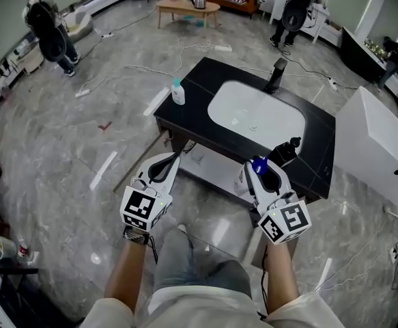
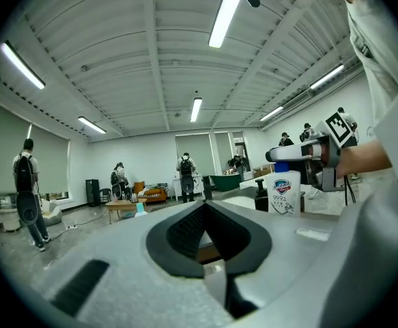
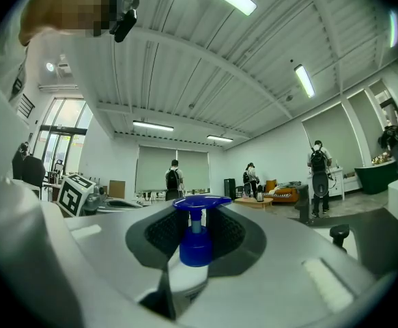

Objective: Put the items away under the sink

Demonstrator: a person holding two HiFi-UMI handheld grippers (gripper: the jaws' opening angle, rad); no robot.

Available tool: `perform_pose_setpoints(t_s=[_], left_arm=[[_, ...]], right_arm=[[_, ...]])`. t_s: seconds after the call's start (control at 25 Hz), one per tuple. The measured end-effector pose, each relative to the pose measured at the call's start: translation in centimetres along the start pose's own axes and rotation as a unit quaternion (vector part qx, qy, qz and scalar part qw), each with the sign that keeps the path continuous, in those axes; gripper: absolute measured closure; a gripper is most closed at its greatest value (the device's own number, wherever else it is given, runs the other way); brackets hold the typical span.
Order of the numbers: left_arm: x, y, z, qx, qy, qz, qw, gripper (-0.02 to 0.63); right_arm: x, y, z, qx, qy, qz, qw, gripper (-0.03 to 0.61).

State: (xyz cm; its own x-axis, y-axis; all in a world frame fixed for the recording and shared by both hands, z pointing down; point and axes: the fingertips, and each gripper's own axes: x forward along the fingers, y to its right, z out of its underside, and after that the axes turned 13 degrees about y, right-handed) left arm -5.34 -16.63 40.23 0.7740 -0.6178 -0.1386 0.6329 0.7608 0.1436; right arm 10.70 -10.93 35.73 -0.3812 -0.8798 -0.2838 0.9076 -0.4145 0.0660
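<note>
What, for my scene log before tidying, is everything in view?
sink unit: one, black top, white basin, mid-floor
faucet: one, black, behind basin
capped bottle: one, teal cap, counter's left corner
pump bottle: one, black, counter's right front
soap bottle: one, white, blue pump, in right tool
box: one, white, right of sink unit
low table: one, wooden, far back
people: three or more, dark clothes, room's edges
left tool: one, white, shut, empty
right tool: one, white, shut on soap bottle

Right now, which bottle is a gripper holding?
The white bottle with the blue pump, in the right gripper; the teal-capped bottle and black pump bottle stand on the counter.
</note>
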Motion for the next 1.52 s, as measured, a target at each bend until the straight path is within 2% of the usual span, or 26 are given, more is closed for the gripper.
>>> perform_pose_setpoints(t_s=[0.2, 0.64, 0.84, 1.2, 1.36, 1.52], left_arm=[[1.1, -0.8, 4.0, 0.004, -0.001, 0.018, 0.9998, 0.612], [2.9, -1.9, 15.3, -0.01, -0.002, 0.017, 0.9998, 0.612], [3.0, -1.9, 22.1, -0.006, 0.002, 0.017, 0.9998, 0.612], [1.8, -0.2, 35.1, 0.013, 0.021, 0.019, 0.9995, 0.612], [1.4, 0.5, 38.9, 0.011, 0.03, 0.018, 0.9993, 0.612], [0.7, 1.5, 41.3, -0.001, 0.032, 0.012, 0.9994, 0.612]], right_arm=[[-0.3, 1.4, 4.2, -0.004, -0.006, 0.006, 1.0, 0.494], [0.4, 3.1, 14.0, 0.01, 0.008, -0.006, 1.0, 0.494], [-0.9, 4.6, 20.7, 0.02, 0.018, 0.005, 1.0, 0.494], [-5.1, 7.4, 34.7, 0.007, 0.016, 0.016, 1.0, 0.494], [-6.4, 8.1, 39.1, 0.008, 0.021, 0.015, 1.0, 0.494], [-7.3, 8.0, 41.5, 0.014, 0.02, 0.01, 1.0, 0.494]])
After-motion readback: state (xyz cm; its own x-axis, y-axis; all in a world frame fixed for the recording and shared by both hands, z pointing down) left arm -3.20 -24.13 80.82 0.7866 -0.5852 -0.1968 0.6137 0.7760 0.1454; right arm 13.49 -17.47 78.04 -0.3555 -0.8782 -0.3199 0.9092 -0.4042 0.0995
